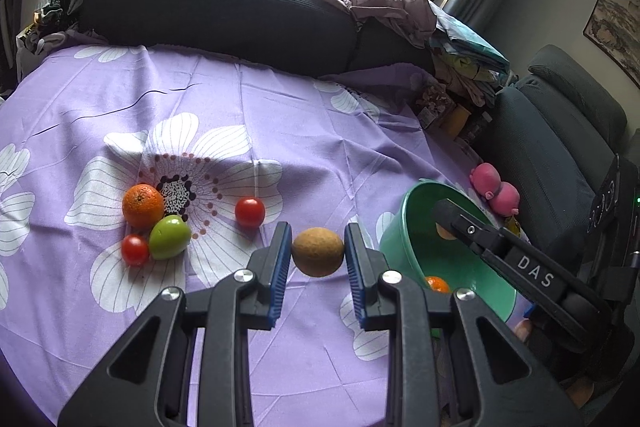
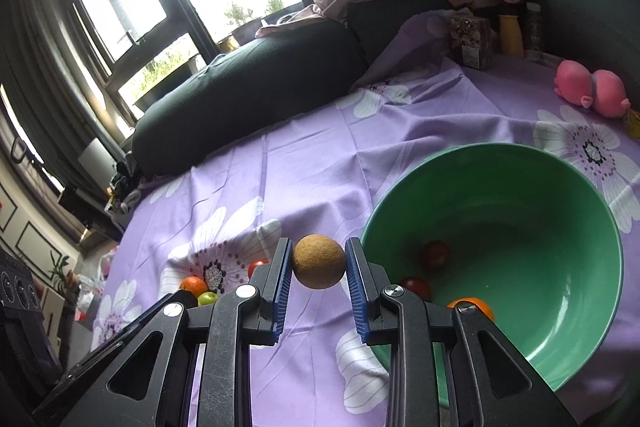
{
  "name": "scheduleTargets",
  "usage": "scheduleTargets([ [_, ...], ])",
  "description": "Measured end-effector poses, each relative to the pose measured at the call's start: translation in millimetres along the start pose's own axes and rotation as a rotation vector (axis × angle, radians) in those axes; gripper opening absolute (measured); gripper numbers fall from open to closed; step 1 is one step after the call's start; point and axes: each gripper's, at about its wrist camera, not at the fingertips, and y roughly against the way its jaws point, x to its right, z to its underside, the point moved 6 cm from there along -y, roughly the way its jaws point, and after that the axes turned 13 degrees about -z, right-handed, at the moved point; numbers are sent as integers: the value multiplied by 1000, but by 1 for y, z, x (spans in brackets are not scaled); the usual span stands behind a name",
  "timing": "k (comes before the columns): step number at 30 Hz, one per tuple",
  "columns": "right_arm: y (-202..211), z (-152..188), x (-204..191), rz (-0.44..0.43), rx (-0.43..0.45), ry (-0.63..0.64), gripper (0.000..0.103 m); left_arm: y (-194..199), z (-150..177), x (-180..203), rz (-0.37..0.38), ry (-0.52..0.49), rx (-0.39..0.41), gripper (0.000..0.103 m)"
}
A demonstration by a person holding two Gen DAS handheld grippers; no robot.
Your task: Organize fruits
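Left wrist, left hand-held gripper (image 1: 318, 255) down-tilted, pinching fruit (image 1: 318, 251), right hand-held gripper (image 2: 318, 263) seemingly likewise

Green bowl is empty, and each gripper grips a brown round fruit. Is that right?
Not empty. The right wrist view shows the green bowl holding an orange and two red fruits. The left gripper and right gripper do each grip a brown round fruit.

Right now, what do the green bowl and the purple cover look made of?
Green bowl: probably plastic with a smooth semi-gloss finish, going by the soft highlights on its thin, evenly coloured wall. Purple cover: woven fabric, matte, printed with white flowers; creases and fold lines run across it.
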Motion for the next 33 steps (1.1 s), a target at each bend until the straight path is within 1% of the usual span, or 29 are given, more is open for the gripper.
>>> scheduleTargets([
  [10, 25, -13, 28, 24, 71, -55, 29, 0, 4, 35, 45, -62, 6, 27],
  [18, 42, -20, 47, 45, 123, -98, 29, -6, 5, 61, 63, -111, -3, 27],
  [25, 57, -23, 74, 99, 157, -155, 29, -15, 11, 95, 96, -190, -16, 27],
  [33, 69, -25, 96, 149, 182, -205, 29, -27, 17, 131, 134, -249, -42, 27],
])
